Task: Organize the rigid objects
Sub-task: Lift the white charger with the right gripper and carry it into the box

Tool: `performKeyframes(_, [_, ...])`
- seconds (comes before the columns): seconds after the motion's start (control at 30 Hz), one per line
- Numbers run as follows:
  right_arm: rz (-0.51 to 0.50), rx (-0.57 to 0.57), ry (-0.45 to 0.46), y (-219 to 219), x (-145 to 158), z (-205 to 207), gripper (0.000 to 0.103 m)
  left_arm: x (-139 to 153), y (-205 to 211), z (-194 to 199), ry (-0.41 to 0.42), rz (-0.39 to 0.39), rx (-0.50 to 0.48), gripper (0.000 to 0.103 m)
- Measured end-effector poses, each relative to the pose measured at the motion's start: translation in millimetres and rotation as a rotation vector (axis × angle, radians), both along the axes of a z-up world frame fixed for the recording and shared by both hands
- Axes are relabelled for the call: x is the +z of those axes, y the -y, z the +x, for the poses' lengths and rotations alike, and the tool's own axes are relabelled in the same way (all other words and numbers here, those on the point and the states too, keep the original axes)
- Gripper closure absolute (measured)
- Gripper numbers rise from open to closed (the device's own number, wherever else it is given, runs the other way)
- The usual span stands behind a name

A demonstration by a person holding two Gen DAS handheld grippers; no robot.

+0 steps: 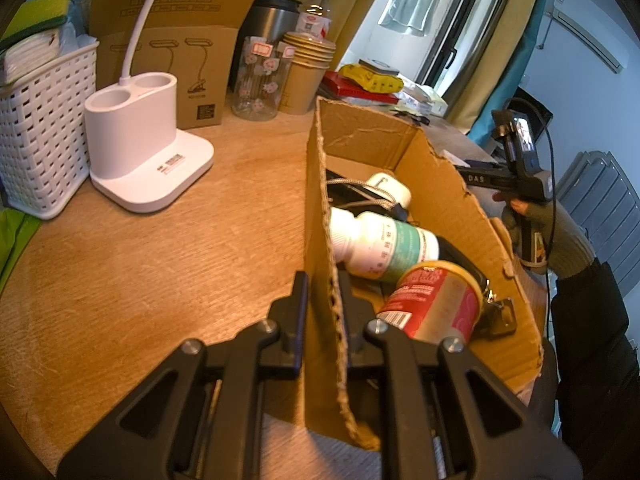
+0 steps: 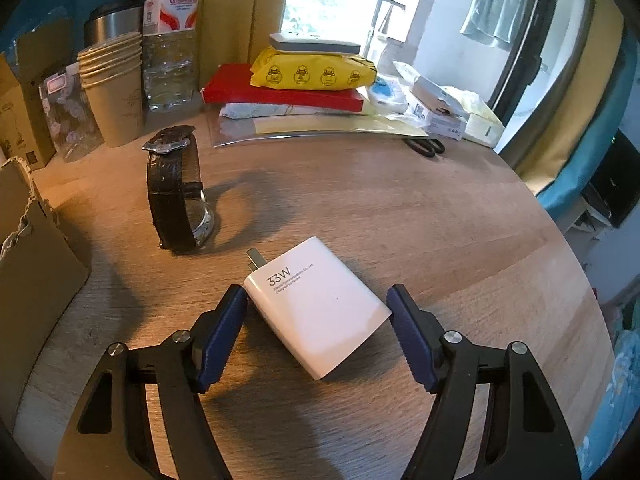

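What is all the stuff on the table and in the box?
cardboard box: 1, brown, on table, wall pinched by left gripper
bottle: 1, white and green, lying in box
can: 1, red, lying in box
lamp base: 1, white, left of box
basket: 1, white, far left
charger: 1, white, between right jaws, untouched
watch: 1, dark strap, behind charger
paper cups: stack, tan, table back
scissors: 1, black, far side
left gripper: black, shut on box wall
right gripper: black, blue pads, open
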State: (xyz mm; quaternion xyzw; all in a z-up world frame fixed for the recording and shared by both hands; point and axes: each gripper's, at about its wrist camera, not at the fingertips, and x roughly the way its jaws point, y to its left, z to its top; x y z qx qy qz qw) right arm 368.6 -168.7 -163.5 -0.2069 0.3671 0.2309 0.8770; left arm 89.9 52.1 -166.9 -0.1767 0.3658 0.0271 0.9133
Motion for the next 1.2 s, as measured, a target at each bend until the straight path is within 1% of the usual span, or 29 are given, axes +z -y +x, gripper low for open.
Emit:
performKeyframes(0.4, [0.056, -0.025, -0.004, 9.7, 5.1, -11.2, 0.028, -0.2, 0.1, -0.2, 0.0, 0.0, 0.0, 0.089])
performKeyframes(0.7, [0.089, -0.018, 0.008, 13.5, 9.5, -30.7, 0.028, -0.2, 0.0, -0.1, 0.0, 0.0, 0.0, 0.089])
performKeyframes(1.07, [0.129, 0.014, 0.028, 12.9, 25.6, -62.8, 0.028, -0.2, 0.0, -0.1, 0.0, 0.0, 0.0, 0.089])
performKeyframes(1.2, [0.152, 0.03, 0.05, 9.7, 38.2, -75.9, 0.028, -0.2, 0.0, -0.1, 0.0, 0.0, 0.0, 0.089])
